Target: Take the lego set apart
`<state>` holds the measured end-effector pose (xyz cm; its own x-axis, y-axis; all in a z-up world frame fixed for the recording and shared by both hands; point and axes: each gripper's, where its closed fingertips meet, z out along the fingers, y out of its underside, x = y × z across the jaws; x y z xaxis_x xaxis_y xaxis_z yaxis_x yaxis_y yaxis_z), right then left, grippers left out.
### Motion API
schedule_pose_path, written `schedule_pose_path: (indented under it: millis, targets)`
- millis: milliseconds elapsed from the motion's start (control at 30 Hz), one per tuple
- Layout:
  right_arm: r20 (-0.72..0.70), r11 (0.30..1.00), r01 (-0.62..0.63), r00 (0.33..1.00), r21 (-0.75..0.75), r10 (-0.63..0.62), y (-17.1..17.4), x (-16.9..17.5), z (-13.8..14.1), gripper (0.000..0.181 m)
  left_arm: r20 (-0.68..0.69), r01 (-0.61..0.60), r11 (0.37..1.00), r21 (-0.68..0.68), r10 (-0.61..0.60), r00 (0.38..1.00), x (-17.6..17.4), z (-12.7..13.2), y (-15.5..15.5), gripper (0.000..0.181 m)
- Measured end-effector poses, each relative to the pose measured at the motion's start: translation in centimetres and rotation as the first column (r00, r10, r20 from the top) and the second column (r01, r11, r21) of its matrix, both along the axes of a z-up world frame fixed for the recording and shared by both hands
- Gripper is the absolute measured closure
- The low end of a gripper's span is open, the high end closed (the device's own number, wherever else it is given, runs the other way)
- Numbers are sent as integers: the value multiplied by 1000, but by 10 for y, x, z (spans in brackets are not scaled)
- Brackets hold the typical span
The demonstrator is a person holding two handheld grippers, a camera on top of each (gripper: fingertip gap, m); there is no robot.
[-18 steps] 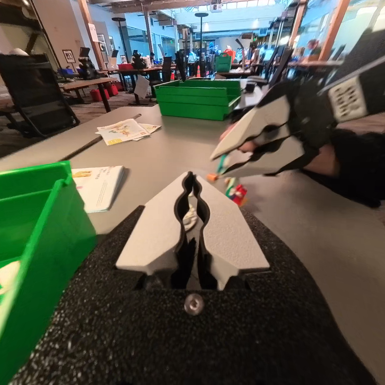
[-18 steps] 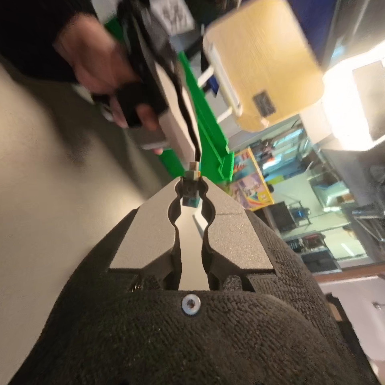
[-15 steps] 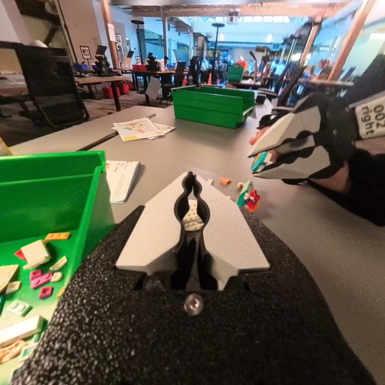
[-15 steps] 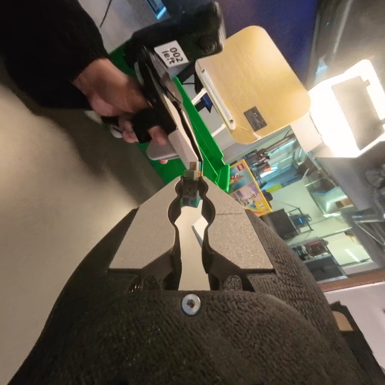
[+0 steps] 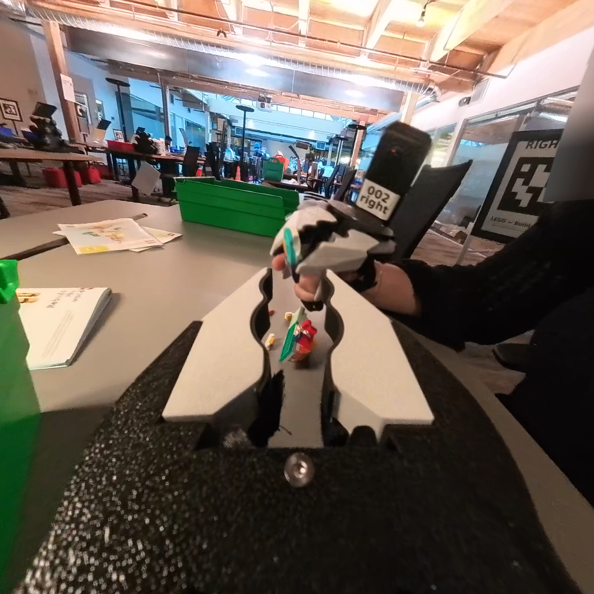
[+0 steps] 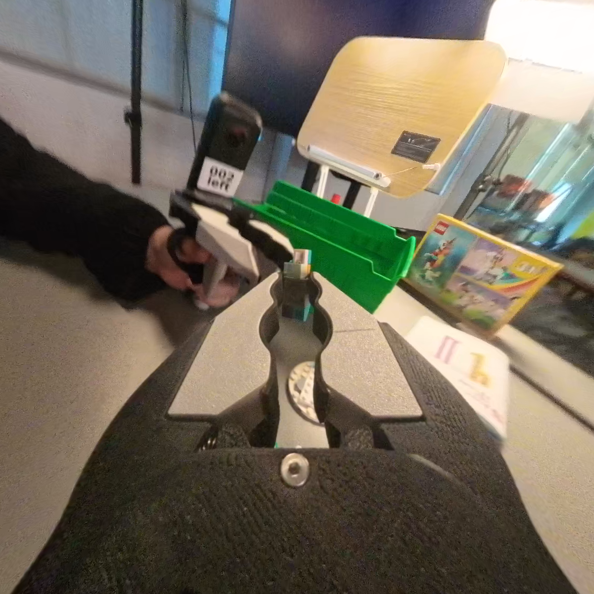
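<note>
Two hand-held grippers show: the left hand-held gripper (image 5: 297,283) gapes empty, the right hand-held gripper (image 6: 295,273) clenches a teal lego piece (image 6: 295,297), its lower end hidden behind the fingers.

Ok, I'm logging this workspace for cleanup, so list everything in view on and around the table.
Table: one, grey.
Green bins: two; far bin, near bin at left edge.
Booklet: one, white, beside near bin.
Leaflets: a few, table's left.
Lego chunk: one, red and green, on table.
Loose bits: a few, small, near chunk.
Round plate: one, white.
Set box: one, yellow.
Teal piece: one, in right gripper.
Left gripper: open, empty.
</note>
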<state>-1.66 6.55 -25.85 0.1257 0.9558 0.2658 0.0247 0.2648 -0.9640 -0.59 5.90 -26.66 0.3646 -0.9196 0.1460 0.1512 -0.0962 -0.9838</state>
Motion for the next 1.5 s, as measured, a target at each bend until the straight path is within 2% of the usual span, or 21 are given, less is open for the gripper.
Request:
schedule_pose_path:
  millis: [133,300,467,533,567,667,733,833,933,1033,1200,1367,1500]
  targets:
    - [-96,973,-99,992,-208,80,1,3,7,168,-90,-34,997,65,40,995,7,-8,0,151]
    - [-122,957,-152,985,-249,125,-6,-2,7,168,-267,-153,974,167,194,944,14,-23,11,156]
    - [-73,971,-132,990,-200,120,-11,-9,-2,168,-174,-139,977,165,167,971,13,-11,6,159]
    - [-83,967,-140,989,-213,125,-11,-9,0,168,-156,-158,969,189,189,970,9,-9,7,170]
    - [-87,965,-140,988,-221,124,-10,-8,1,169,-154,-169,964,207,203,967,8,-8,7,178]
    - [-67,971,-119,992,-208,107,-6,-5,-1,168,-211,-218,947,234,268,940,3,-12,14,178]
    - [-32,989,-73,997,-133,69,-1,-1,-2,162,-303,-251,929,271,330,894,-4,-22,23,178]
    - [121,994,11,992,111,-24,5,4,-15,157,-471,-248,849,467,477,742,-18,-37,35,178]
    - [291,937,19,948,350,-128,7,5,-40,158,-575,-103,738,667,598,558,-23,-51,38,177]
    - [372,910,-20,916,414,-150,3,1,-57,162,-612,42,664,747,662,433,-21,-64,36,176]
    - [431,868,-43,880,495,-202,3,-1,-68,172,-618,180,595,784,718,320,-18,-73,35,176]
    - [479,844,-64,845,533,-238,4,-1,-76,172,-597,283,535,796,770,226,-19,-77,36,177]
    - [489,844,-58,835,533,-251,6,0,-78,172,-583,312,515,798,790,189,-20,-77,36,177]
